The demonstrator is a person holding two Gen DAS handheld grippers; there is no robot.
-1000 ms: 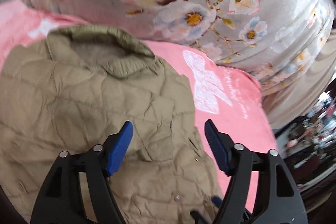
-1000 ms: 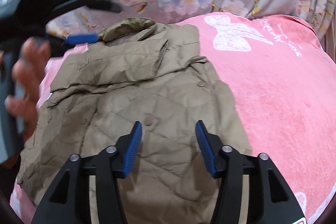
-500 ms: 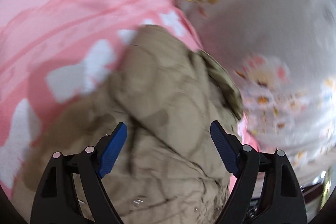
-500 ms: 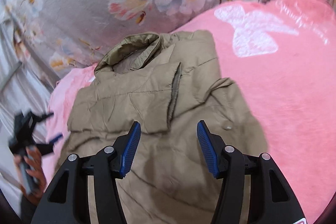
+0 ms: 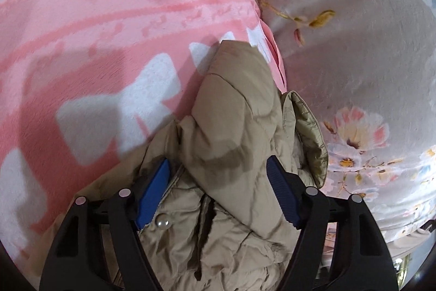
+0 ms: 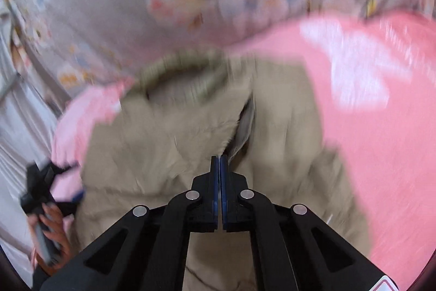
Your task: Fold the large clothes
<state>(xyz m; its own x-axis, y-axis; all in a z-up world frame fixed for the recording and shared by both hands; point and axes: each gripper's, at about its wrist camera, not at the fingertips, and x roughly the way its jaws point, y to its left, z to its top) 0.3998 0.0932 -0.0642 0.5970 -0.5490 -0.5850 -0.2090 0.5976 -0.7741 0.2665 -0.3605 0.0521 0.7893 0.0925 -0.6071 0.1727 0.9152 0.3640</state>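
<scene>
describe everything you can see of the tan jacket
The tan jacket is a quilted, puffy piece with a shinier olive-lined collar and a pearly snap. It lies crumpled on the pink blanket, one part folded over. The left gripper straddles that fold, jaws closing. The right gripper is shut above it; any pinch of fabric is too blurred to tell.

Tan quilted jacket (image 5: 234,127), crumpled, sleeve folded over

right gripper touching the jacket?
Cannot tell. Right wrist view shows the right gripper shut, its tips over the jacket, but blur hides any fabric between the pads.
</scene>
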